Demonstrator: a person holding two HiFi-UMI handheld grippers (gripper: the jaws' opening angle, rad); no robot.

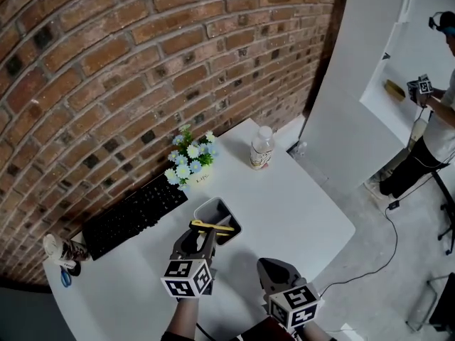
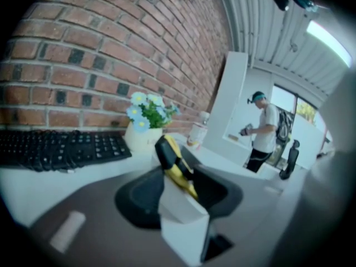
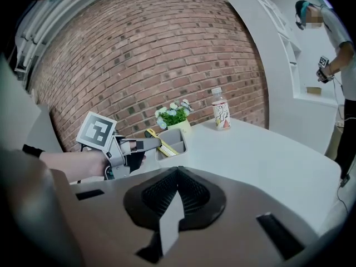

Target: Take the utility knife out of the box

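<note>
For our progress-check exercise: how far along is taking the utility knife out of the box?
Done: nothing; the utility knife lies across the box. In hand: the left gripper, open, sits at the knife. Left: grip and lift it out. The right gripper is shut, empty.

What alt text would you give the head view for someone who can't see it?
From above, a left gripper points at a yellow utility knife resting in a small box on a white table; the right gripper hovers nearby.
</note>
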